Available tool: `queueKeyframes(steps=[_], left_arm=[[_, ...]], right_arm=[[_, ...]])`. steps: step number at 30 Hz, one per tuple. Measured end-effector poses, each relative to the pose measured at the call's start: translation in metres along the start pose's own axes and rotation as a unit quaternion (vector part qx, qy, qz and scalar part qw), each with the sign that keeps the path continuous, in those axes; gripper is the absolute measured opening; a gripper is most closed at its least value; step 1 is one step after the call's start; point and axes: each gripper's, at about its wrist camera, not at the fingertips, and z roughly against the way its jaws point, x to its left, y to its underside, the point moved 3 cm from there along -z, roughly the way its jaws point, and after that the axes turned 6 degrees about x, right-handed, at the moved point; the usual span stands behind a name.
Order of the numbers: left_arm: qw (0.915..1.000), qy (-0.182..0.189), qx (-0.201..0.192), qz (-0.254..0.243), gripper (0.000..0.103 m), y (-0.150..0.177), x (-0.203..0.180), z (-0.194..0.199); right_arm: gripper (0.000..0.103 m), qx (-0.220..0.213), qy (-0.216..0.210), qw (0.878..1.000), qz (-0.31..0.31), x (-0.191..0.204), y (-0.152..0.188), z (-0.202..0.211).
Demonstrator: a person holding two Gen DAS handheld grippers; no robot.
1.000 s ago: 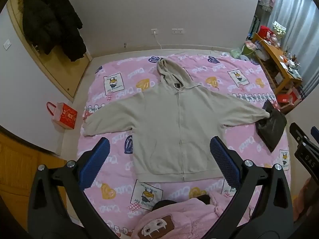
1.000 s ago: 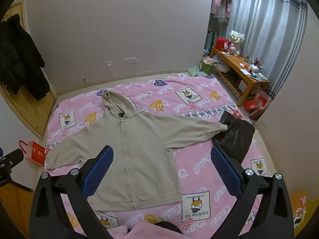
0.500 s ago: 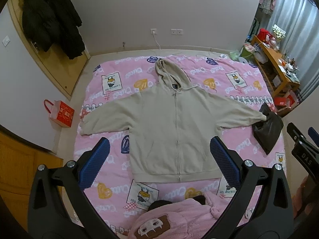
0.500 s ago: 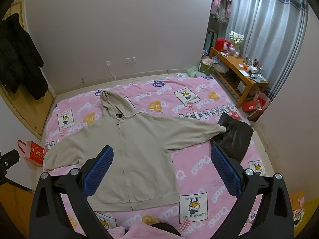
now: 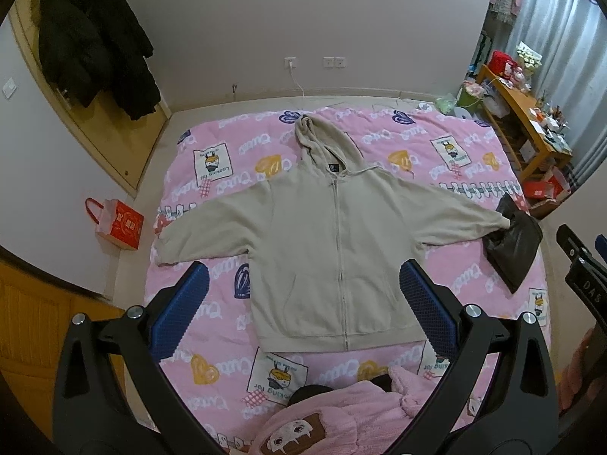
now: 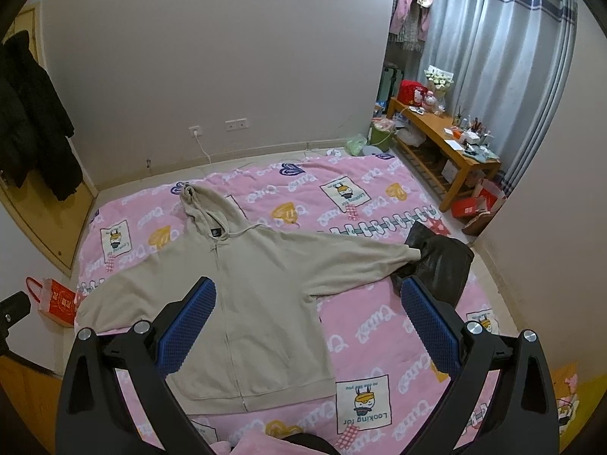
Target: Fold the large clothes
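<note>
A beige zip hoodie lies flat and face up on the pink printed bedspread, sleeves spread wide, hood toward the far wall. In the right wrist view the same hoodie sits left of centre. My left gripper hangs open high above the hoodie's hem, holding nothing. Just as high over the bed, my right gripper is open and empty. Both pairs of blue pads stand far apart.
A dark folded garment lies at the hoodie's right cuff near the bed edge. A red gift bag stands on the floor at left. A wooden bench with clutter is at the right, a black coat hangs at left. Pink plush clothing is just below me.
Both cameras have drifted slightly up and back, so the hoodie looks a little smaller and farther. The hoodie has not moved and both grippers stay open.
</note>
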Motion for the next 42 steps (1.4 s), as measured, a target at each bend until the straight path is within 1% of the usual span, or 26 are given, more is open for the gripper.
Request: queueKeyframes(steps=[3,8,13,16,19,22,25,26,27,28,29,30,31,32,33,34,35,36,37,38,40,41,42], left_arm=[[0.9999,0.003,0.005,0.010,0.098,0.003,0.003,-0.001],[0.9997,-0.007,0.010,0.022,0.098,0.001,0.006,-0.005],[0.9993,-0.030,-0.001,0.021,0.098,-0.001,-0.005,-0.003],[0.9989,-0.040,0.000,0.024,0.098,-0.005,-0.015,-0.003],[0.9978,-0.051,-0.003,0.041,0.098,-0.009,-0.018,-0.006],[0.9947,-0.065,-0.014,0.079,0.098,-0.015,0.003,-0.010],[0.9867,-0.086,-0.021,0.136,0.098,-0.014,0.049,-0.019],[0.9813,-0.100,-0.024,0.162,0.098,-0.010,0.075,-0.024],[0.9776,-0.107,-0.024,0.179,0.098,-0.004,0.093,-0.029],[0.9720,-0.111,-0.022,0.206,0.098,0.002,0.120,-0.037],[0.9682,-0.109,-0.021,0.224,0.098,0.007,0.138,-0.042],[0.9599,-0.107,-0.024,0.258,0.098,0.015,0.170,-0.052],[0.9520,-0.113,-0.029,0.283,0.098,0.021,0.195,-0.061],[0.9426,-0.125,-0.043,0.307,0.098,0.029,0.229,-0.074],[0.9384,-0.130,-0.054,0.315,0.098,0.033,0.252,-0.084],[0.9339,-0.138,-0.056,0.325,0.098,0.038,0.276,-0.098],[0.9278,-0.152,-0.043,0.338,0.098,0.041,0.300,-0.114],[0.9214,-0.166,-0.011,0.351,0.098,0.043,0.333,-0.141],[0.9188,-0.162,0.016,0.360,0.098,0.045,0.360,-0.166],[0.9204,-0.140,0.035,0.363,0.098,0.046,0.385,-0.195],[0.9226,-0.089,0.065,0.370,0.098,0.045,0.421,-0.245],[0.9218,-0.057,0.076,0.376,0.098,0.047,0.436,-0.271],[0.9180,-0.021,0.092,0.385,0.098,0.052,0.458,-0.307]], right_arm=[[0.095,-0.002,0.007,1.000,0.005,0.001,0.000,-0.001],[0.095,0.003,0.000,1.000,0.016,0.000,0.002,-0.007],[0.095,0.007,-0.013,0.999,0.029,-0.010,0.000,-0.020],[0.095,0.003,-0.023,0.999,0.026,-0.023,-0.007,-0.029],[0.096,0.014,-0.039,0.999,0.030,-0.033,-0.014,-0.043],[0.096,0.019,-0.034,0.998,0.049,-0.031,-0.022,-0.050],[0.096,0.015,-0.035,0.997,0.069,-0.021,-0.029,-0.055],[0.096,0.009,-0.041,0.996,0.073,-0.015,-0.031,-0.056],[0.096,0.002,-0.044,0.996,0.076,-0.008,-0.032,-0.057],[0.096,-0.005,-0.047,0.996,0.078,0.001,-0.033,-0.059],[0.096,-0.011,-0.053,0.995,0.078,0.011,-0.035,-0.062],[0.096,-0.015,-0.064,0.995,0.078,0.018,-0.037,-0.063],[0.096,-0.023,-0.089,0.993,0.074,0.034,-0.038,-0.067],[0.096,-0.030,-0.107,0.991,0.070,0.046,-0.038,-0.070],[0.096,-0.043,-0.124,0.989,0.064,0.064,-0.038,-0.074],[0.096,-0.049,-0.123,0.989,0.061,0.081,-0.039,-0.079],[0.096,-0.050,-0.118,0.990,0.061,0.095,-0.041,-0.084],[0.096,-0.047,-0.116,0.990,0.061,0.117,-0.042,-0.093],[0.096,-0.042,-0.117,0.991,0.059,0.130,-0.043,-0.099],[0.096,-0.034,-0.119,0.991,0.053,0.151,-0.042,-0.110],[0.096,-0.020,-0.122,0.991,0.044,0.187,-0.038,-0.132],[0.096,-0.010,-0.122,0.992,0.044,0.203,-0.036,-0.144],[0.096,-0.001,-0.122,0.992,0.044,0.217,-0.032,-0.154]])
